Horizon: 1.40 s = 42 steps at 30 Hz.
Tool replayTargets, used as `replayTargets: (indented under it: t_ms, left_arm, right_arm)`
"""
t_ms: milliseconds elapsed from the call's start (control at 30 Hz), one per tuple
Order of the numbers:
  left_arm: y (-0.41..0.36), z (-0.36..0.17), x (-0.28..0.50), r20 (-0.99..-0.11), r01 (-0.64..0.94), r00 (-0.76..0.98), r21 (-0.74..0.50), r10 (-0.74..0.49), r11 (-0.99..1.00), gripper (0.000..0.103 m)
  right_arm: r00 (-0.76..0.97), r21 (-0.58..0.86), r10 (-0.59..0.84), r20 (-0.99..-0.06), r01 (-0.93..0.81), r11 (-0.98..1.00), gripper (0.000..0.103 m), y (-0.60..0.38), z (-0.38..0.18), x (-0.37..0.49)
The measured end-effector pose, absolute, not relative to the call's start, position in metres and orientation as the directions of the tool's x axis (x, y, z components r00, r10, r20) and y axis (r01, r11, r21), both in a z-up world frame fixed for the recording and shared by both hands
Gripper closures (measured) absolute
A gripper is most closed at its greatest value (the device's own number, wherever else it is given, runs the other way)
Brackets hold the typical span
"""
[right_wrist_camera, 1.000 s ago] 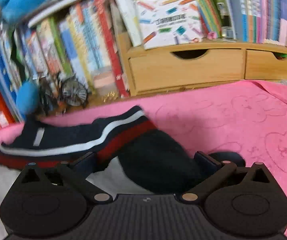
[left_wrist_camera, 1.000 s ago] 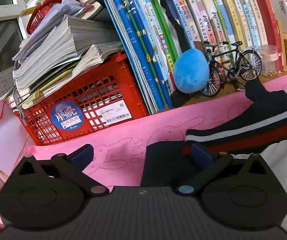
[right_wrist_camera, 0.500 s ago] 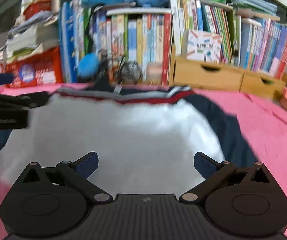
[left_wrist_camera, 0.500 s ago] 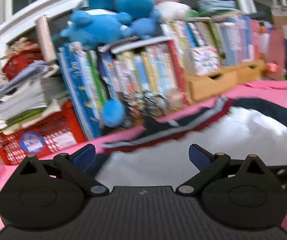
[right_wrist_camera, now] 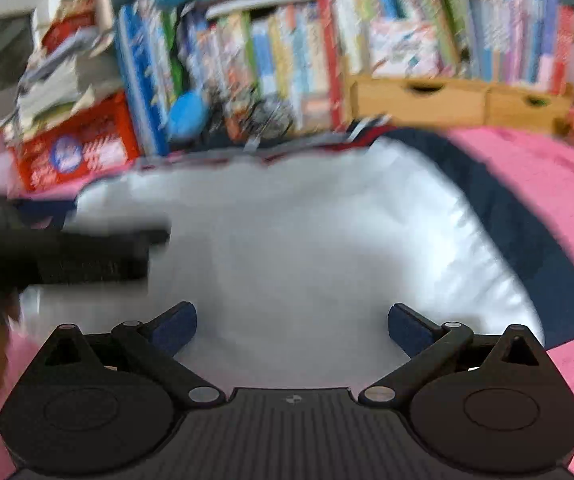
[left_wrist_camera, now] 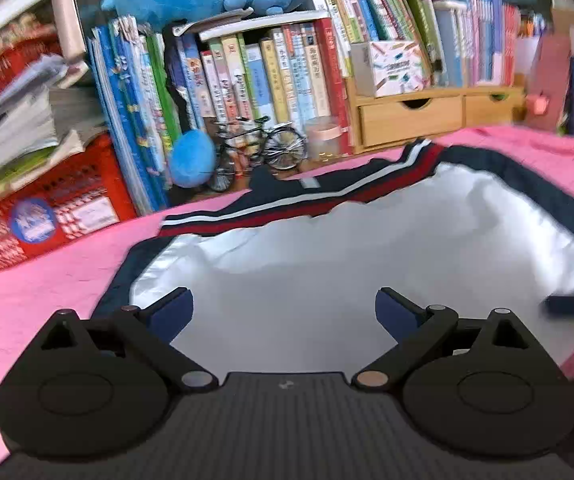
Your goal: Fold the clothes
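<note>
Our left gripper (left_wrist_camera: 283, 312) and right gripper (right_wrist_camera: 292, 328) both have their fingers spread wide, pinching nothing, above the white body of a navy-sleeved jacket (left_wrist_camera: 367, 248). It lies on the pink blanket (left_wrist_camera: 47, 280), striped hem toward the books (left_wrist_camera: 279, 76). We judge it partly folded (sleeves seem tucked along the edges); further folds remain.
</note>
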State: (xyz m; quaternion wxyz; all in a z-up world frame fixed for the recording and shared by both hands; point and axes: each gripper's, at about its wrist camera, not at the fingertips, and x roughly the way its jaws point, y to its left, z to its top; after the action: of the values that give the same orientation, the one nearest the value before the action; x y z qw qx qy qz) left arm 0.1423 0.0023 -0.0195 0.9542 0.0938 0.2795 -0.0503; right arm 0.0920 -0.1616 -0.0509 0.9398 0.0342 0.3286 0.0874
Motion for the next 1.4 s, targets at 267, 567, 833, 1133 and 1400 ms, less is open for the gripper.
replayTargets:
  t_ms: [267,567,833,1133,1400]
  left_arm:
    - [-0.012,-0.050,0.179,-0.662,0.232,0.748,0.196,-0.046,0.953,0.000]
    - [-0.012,-0.052,0.247,-0.667,0.132,0.743,0.223,0.053,0.966,0.000]
    - [-0.013,-0.046,0.293,-0.679,0.133,0.732,0.235,0.065,0.963,0.000]
    - [-0.013,-0.038,0.284,-0.657,0.124,0.752,0.233,0.062,0.965,0.003]
    - [-0.012,-0.041,0.313,-0.642,0.078,0.762,0.222,0.085,0.972,0.000]
  right_arm:
    - [0.768,0.039,0.149,-0.623,-0.160,0.986,0.000,-0.147,-0.056,0.089]
    - [0.764,0.037,0.147,-0.628,-0.159,0.987,0.000,-0.147,-0.050,0.089]
    - [0.762,0.042,0.147,-0.630,-0.155,0.987,0.000,-0.148,-0.049,0.090]
    - [0.762,0.045,0.147,-0.630,-0.153,0.987,0.000,-0.146,-0.048,0.089]
    - [0.763,0.045,0.145,-0.631,-0.151,0.988,0.000,-0.145,-0.048,0.089]
